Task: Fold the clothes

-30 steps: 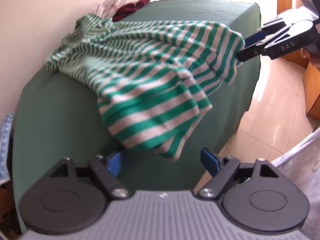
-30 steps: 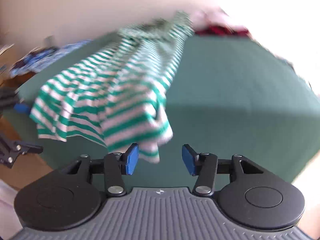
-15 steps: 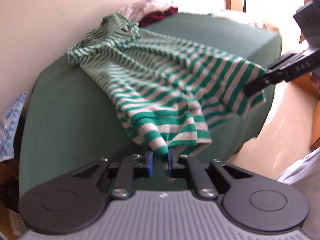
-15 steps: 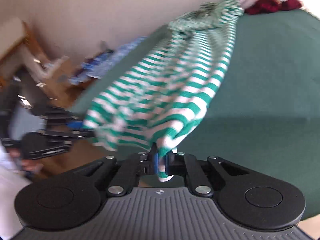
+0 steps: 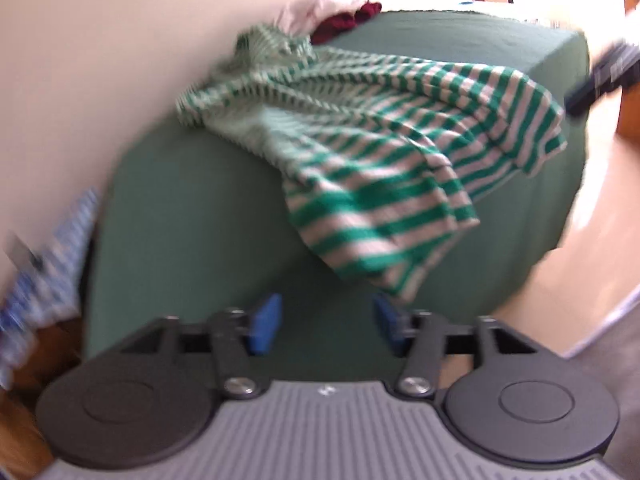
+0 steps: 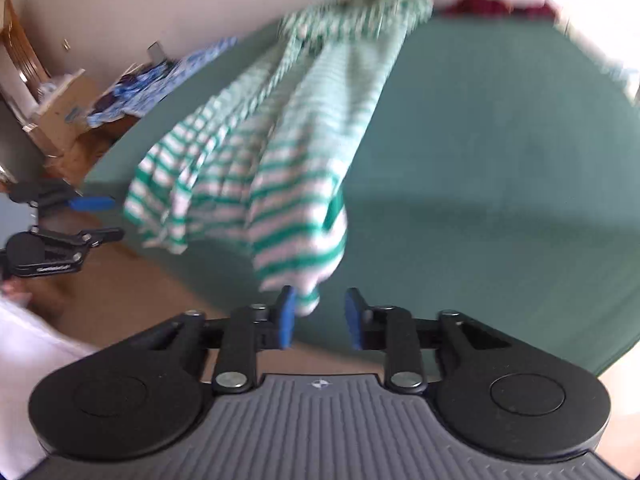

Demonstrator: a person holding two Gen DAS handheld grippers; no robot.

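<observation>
Left wrist view gives me the striped shirt (image 5: pixel 384 168) first: green and white, lying crumpled on the green-covered table (image 5: pixel 192 216). Its bunched upper part is at the far side of the table near the wall, and its lower hem hangs over the near edge of the table. The picture is blurred, so I cannot read the fine folds.

My left gripper (image 5: pixel 326 330) is just below that hanging hem. Its jaws are opening and stand well apart — one corner of the hem comes down in front of the right blue pad (image 5: pixel 390 330), but I see no cloth pressed between the pads, so it holds nothing.

In the right wrist view the striped shirt (image 6: pixel 288 152) runs from the far edge of the table (image 6: pixel 500 184) toward me and falls over the near edge. My right gripper (image 6: pixel 320 318) is under the lowest fold. Its jaws are opening too, less wide than the left ones — the tip of the fold hangs just beside the left pad (image 6: pixel 286 316) and into the gap, yet the pads do not press on it.

At the far corner of the table lies a dark red garment (image 5: pixel 348 20) with a pale one beside it. Left of the table, beyond its edge, I see some blue patterned cloth (image 6: pixel 160 80).
</observation>
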